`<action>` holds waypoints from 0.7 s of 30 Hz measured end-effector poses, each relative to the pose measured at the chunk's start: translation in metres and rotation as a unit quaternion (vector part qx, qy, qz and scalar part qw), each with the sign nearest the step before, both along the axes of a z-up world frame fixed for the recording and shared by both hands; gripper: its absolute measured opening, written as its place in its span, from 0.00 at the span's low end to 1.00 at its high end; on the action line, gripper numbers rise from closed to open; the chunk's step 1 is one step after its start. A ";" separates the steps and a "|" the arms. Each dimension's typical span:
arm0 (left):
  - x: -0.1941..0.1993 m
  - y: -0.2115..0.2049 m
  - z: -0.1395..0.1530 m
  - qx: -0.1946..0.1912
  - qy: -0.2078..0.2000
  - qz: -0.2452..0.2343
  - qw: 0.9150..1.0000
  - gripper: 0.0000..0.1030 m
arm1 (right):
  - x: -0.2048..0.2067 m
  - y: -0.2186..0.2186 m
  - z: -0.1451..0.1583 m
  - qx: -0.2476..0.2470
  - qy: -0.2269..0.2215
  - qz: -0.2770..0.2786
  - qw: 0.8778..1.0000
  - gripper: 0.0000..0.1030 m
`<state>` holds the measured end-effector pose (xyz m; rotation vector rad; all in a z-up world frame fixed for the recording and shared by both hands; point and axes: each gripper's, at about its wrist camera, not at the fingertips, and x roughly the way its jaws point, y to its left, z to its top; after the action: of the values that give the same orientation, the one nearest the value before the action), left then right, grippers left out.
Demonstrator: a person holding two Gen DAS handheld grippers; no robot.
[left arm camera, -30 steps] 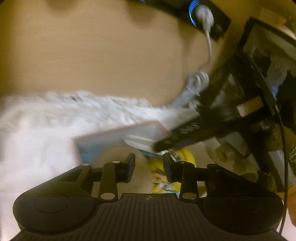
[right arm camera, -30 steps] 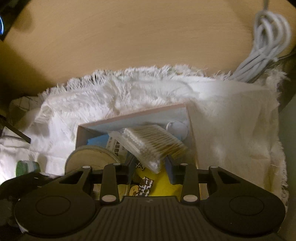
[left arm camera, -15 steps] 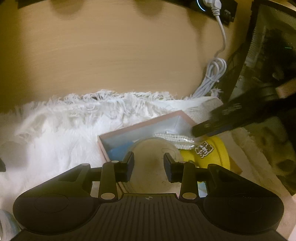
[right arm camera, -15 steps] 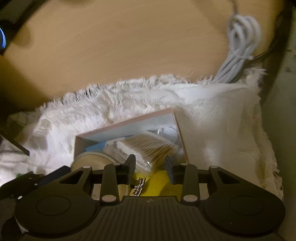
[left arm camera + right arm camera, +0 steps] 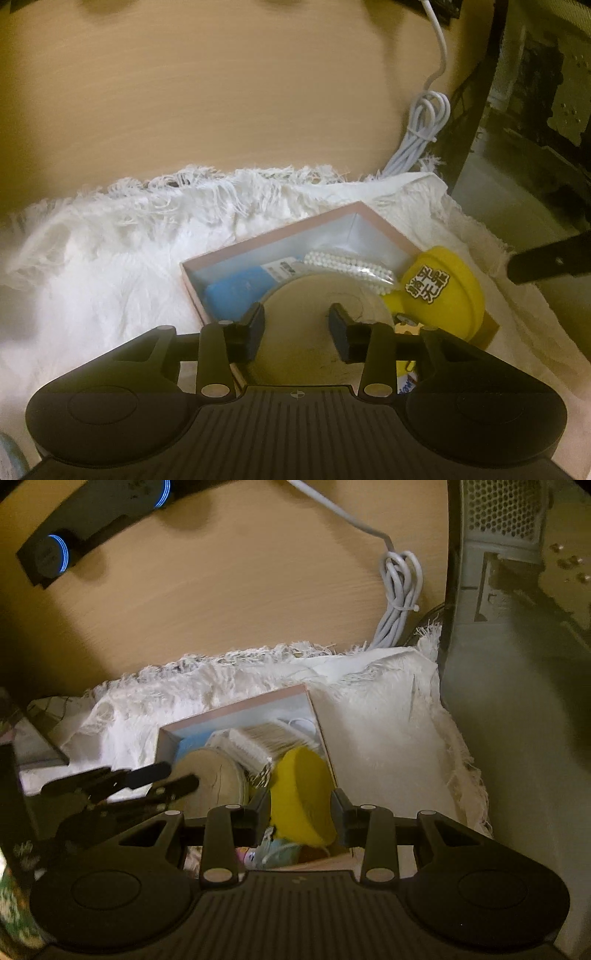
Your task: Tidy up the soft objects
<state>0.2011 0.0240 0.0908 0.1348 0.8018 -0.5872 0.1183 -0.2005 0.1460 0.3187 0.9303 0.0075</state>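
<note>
A pink-rimmed open box (image 5: 275, 236) (image 5: 236, 712) lies on a white fringed cloth (image 5: 110, 258) (image 5: 376, 723). It holds a round beige puff (image 5: 306, 314) (image 5: 214, 775), a yellow soft pad with printed characters (image 5: 439, 291) (image 5: 299, 790), a pack of cotton swabs (image 5: 351, 266) (image 5: 266, 738) and a blue pack (image 5: 236, 291). My left gripper (image 5: 297, 328) is open over the beige puff. My right gripper (image 5: 301, 814) is open with its jaws either side of the yellow pad; I cannot tell whether they touch it.
The cloth lies on a wooden desk (image 5: 221, 92) (image 5: 240, 590). A coiled white cable (image 5: 421, 136) (image 5: 399, 594) sits behind the cloth. A black device with blue ring lights (image 5: 74, 535) is at the back left. A dark frame and grey equipment (image 5: 498, 554) stand at the right.
Both grippers have pulled back and up from the box. The right gripper has shifted right and now frames the yellow pad. The left gripper now sits over the beige puff.
</note>
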 end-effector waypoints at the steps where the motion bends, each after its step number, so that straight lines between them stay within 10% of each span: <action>1: -0.002 0.001 0.003 -0.001 0.001 0.001 1.000 0.39 | -0.004 0.003 0.003 -0.005 -0.008 0.007 1.000 0.34; 11: -0.115 0.051 0.058 -0.083 -0.119 0.129 0.981 0.39 | -0.050 0.022 -0.013 -0.017 -0.074 0.096 0.992 0.47; 16: -0.185 0.051 0.009 -0.079 -0.089 0.174 0.977 0.40 | -0.084 0.034 -0.053 -0.013 -0.089 0.133 0.987 0.68; 21: -0.197 0.025 -0.051 -0.028 -0.046 0.223 0.973 0.39 | -0.083 0.047 -0.108 -0.053 -0.051 0.163 0.984 0.68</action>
<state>0.0041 0.0488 0.0401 -0.0696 0.6953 -0.1756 0.0358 -0.1533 0.0380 0.0630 0.8681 0.2720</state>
